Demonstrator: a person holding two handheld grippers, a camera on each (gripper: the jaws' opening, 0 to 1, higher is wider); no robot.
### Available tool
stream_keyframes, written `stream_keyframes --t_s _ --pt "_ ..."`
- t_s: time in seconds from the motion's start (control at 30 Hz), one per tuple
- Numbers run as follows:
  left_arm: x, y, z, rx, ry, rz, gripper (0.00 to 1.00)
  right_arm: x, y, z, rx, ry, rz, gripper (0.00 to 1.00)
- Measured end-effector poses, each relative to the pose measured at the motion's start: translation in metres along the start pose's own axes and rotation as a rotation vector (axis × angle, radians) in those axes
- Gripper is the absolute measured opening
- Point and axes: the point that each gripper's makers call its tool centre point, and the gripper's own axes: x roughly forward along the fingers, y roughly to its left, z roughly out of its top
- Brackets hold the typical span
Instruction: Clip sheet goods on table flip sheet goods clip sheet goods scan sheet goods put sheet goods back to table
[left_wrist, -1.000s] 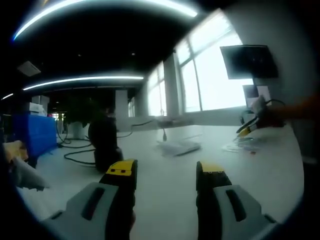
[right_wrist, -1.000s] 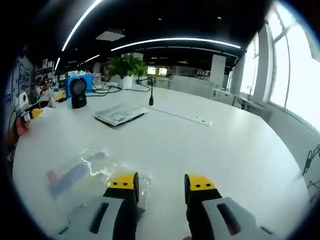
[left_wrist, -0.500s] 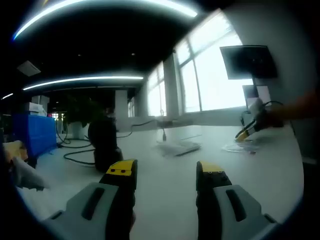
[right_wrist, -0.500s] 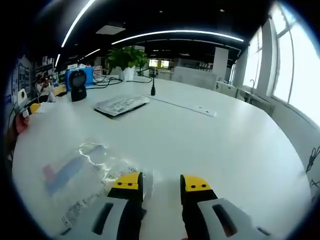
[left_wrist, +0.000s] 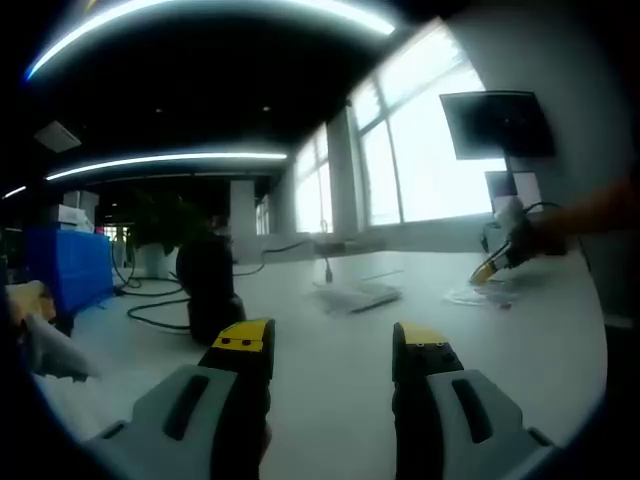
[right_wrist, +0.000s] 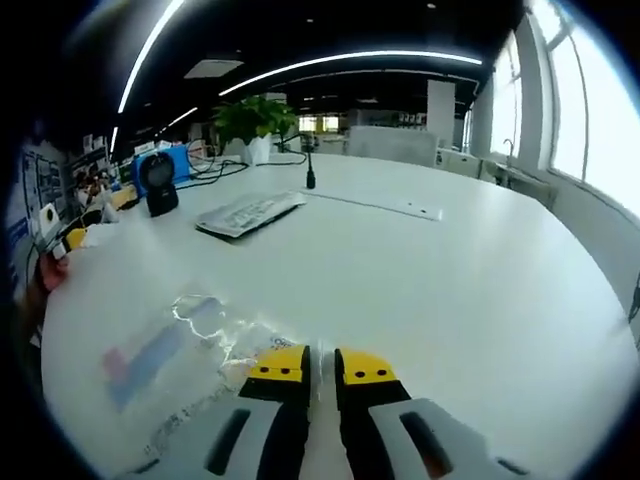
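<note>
The sheet goods, a clear plastic bag (right_wrist: 170, 350) with a blue and red strip inside, lies flat on the white table (right_wrist: 480, 300). My right gripper (right_wrist: 320, 365) has its yellow-tipped jaws drawn together over the bag's near right edge, with only a thin slit between them. In the left gripper view that bag (left_wrist: 480, 296) is a small glint far right, and the right gripper (left_wrist: 490, 268) reaches down to it under a person's arm. My left gripper (left_wrist: 335, 345) hovers over bare table (left_wrist: 300, 310), open and holding nothing.
A black scanner (left_wrist: 205, 290) on a stand, also the scanner (right_wrist: 160, 183), stands with cables near a blue crate (left_wrist: 70, 270). A flat grey packet (right_wrist: 250, 212) lies mid-table, a potted plant (right_wrist: 250, 125) behind. A dark monitor (left_wrist: 497, 122) hangs by the windows.
My right gripper's jaws have gone from wide apart to nearly touching at the bag's edge. The left gripper's own jaws have not moved.
</note>
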Motion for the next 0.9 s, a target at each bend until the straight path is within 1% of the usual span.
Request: stream_keyframes --t_s 0.1,0.33,0.43,0.53,0.63,0.77,0.9 --pt "0.0 -0.0002 -0.0001 0.0 0.001 -0.001 0.39 -0.0001 0.0015 0.0005 0.0 0.0 0.001 0.05" --pt "0.0001 0.0 -0.0002 0.001 0.001 0.0 0.39 0.0009 0.0003 0.0017 -0.024 0.031 -0.002 0.05" --pt "0.0001 0.0001 -0.0003 0.001 0.002 0.0 0.39 0.0001 0.0021 0.0017 -0.031 0.047 0.005 0.02" --pt "0.0001 0.0002 -0.0003 0.001 0.001 0.001 0.39 0.0005 0.0007 0.0015 -0.015 0.061 0.014 0.0" --pt "0.0001 0.0002 -0.0001 0.001 0.001 0.0 0.39 0.0002 0.0012 0.0013 -0.009 0.059 0.011 0.0" --pt "0.0001 0.0001 -0.0001 0.0 0.001 -0.001 0.39 -0.0007 0.0041 0.0019 -0.037 0.057 -0.017 0.0" --pt "0.0001 0.0005 -0.0003 -0.001 0.0 0.0 0.39 -0.001 0.0021 0.0022 -0.043 0.038 -0.028 0.0"
